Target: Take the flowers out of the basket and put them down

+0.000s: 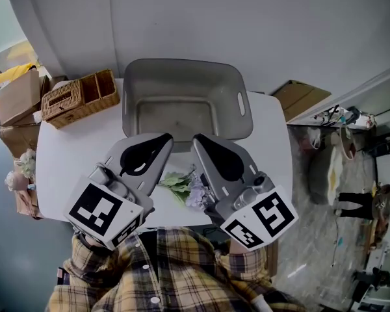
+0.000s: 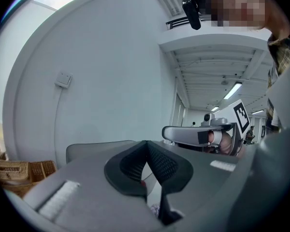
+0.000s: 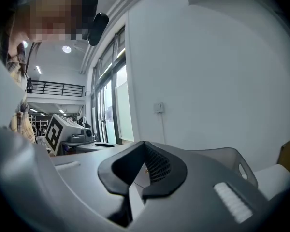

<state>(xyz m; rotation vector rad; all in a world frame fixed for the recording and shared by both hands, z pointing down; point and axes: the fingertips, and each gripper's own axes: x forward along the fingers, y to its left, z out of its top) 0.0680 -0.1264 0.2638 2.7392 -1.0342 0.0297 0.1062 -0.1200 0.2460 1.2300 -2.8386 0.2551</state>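
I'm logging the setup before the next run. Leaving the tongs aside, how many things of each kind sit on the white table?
Grey plastic basket: 1
Wicker organiser: 1
Flower bunch: 1
Total: 3

A white table [image 1: 58,164] stood against a plain pale wall [image 1: 260,18] that carried a small switch plate [image 2: 63,79]. Cardboard boxes [image 1: 18,96] stood off both ends of it, over a mottled grey floor [image 1: 312,239]. Further off, tall windows [image 3: 108,110] and ceiling strip lights [image 2: 233,89] lit a hall with a railed balcony [image 3: 55,88].
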